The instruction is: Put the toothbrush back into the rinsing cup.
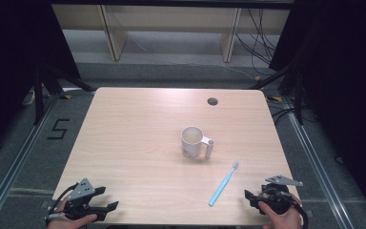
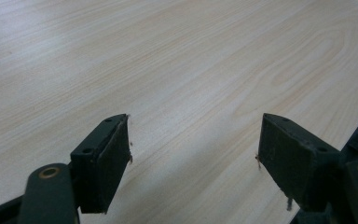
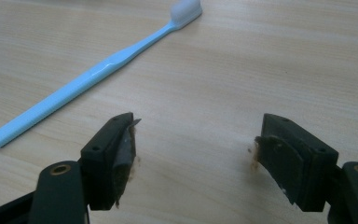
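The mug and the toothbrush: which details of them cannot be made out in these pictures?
- Mug, high view: the print on its side is too small to read, and its own wall hides the bottom inside.
- Toothbrush, right gripper view: the top edge cuts off the tip of the white bristle head.
- Toothbrush, left gripper view: the picture's top right corner leaves just a pale blue sliver.

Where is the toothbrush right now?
In the high view the blue toothbrush lies flat on the table's right front part, between the white mug and the open right gripper, bristles toward the mug.
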### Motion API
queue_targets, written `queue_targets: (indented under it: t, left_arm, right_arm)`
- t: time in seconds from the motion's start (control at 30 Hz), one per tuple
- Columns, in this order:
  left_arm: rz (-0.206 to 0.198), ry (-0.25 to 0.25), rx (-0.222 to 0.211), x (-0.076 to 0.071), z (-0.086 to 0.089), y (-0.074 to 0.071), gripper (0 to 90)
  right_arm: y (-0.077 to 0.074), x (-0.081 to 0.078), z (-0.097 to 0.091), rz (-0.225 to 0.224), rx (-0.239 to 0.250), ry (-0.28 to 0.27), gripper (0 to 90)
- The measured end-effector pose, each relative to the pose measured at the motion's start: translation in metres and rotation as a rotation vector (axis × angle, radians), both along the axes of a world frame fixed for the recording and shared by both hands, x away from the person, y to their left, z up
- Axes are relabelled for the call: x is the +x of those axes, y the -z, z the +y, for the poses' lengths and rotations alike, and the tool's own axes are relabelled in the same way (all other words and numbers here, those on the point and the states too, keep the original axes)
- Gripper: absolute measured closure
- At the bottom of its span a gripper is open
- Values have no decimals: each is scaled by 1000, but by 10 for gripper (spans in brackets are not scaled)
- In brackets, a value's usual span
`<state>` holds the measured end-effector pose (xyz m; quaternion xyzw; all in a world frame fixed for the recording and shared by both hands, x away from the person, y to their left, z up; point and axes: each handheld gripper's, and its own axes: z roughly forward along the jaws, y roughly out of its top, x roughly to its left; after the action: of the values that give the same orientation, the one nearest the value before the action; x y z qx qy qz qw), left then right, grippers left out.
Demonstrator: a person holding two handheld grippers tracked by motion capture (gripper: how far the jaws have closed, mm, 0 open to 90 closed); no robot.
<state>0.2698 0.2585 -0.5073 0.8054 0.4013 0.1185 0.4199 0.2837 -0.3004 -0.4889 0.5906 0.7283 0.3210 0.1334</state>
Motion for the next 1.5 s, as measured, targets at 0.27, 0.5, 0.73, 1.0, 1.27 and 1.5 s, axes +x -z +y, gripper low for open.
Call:
queue_targets:
  t: [0.27,0.5,0.73,1.0,1.27,1.5]
  left_arm:
    - [0,-2,6,0,1,0,243]
    - [-1,-5,-1,1,0,0,243]
    - [0,7,13,1,2,-1,248]
    - [4,9,5,1,2,-1,248]
    - [-1,-4,-14,1,1,-1,249]
    - [-2,7,-1,2,2,-2,250]
  right_arm:
    - [-3,2,-1,9,-17,-9,300]
    - [-9,6,1,32,-16,-4,321]
    - [-15,15,5,40,-7,-20,357]
    - [-20,32,18,34,-49,-62,374]
    - [-24,39,27,52,-58,-96,414]
    - [-36,50,36,115,-18,-143,420]
